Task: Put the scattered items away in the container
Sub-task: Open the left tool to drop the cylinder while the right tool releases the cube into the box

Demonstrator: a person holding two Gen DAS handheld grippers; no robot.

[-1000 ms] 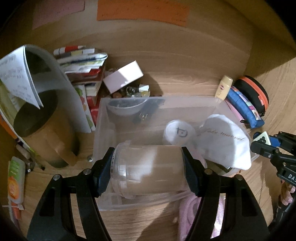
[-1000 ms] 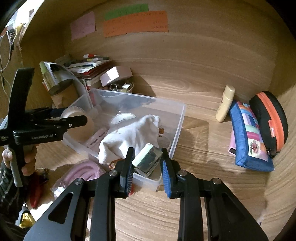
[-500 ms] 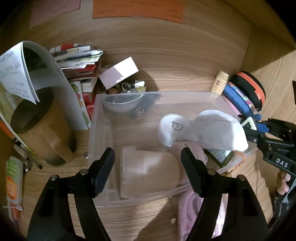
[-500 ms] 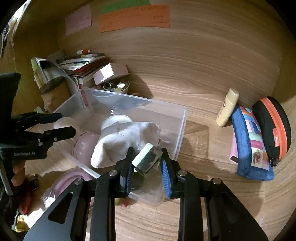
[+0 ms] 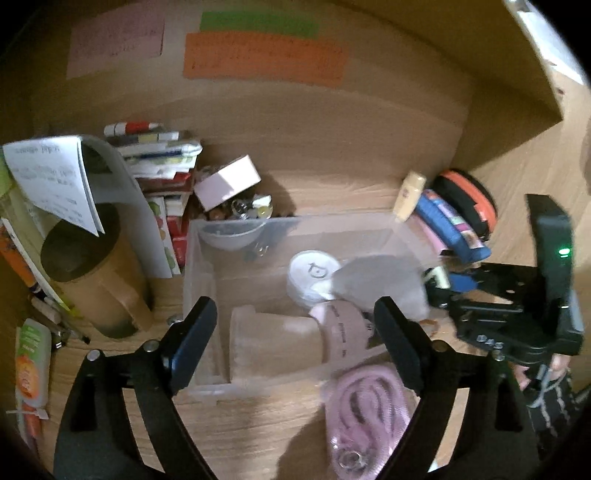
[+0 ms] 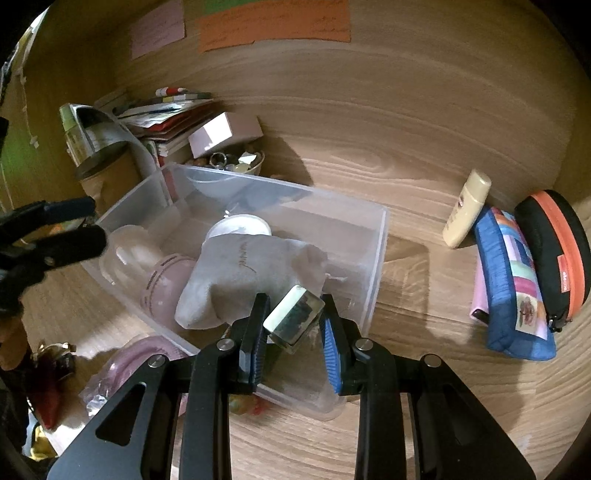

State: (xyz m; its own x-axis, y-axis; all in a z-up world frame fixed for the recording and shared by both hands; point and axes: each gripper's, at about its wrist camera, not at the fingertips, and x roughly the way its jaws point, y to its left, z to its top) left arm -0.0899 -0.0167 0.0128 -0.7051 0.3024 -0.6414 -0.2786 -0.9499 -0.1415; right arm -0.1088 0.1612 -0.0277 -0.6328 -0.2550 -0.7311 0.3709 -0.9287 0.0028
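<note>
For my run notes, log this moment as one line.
left gripper: jaws just opened, clear jar lying in container | right gripper: shut on small box above container's corner | pink cable: outside

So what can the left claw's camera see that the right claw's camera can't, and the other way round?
Only the left view shows the green note, the orange packet, and its own open claw above the clear cup. Only the right view shows its claw shut on a small box. Both show the bin, white pouch and blue case.
</note>
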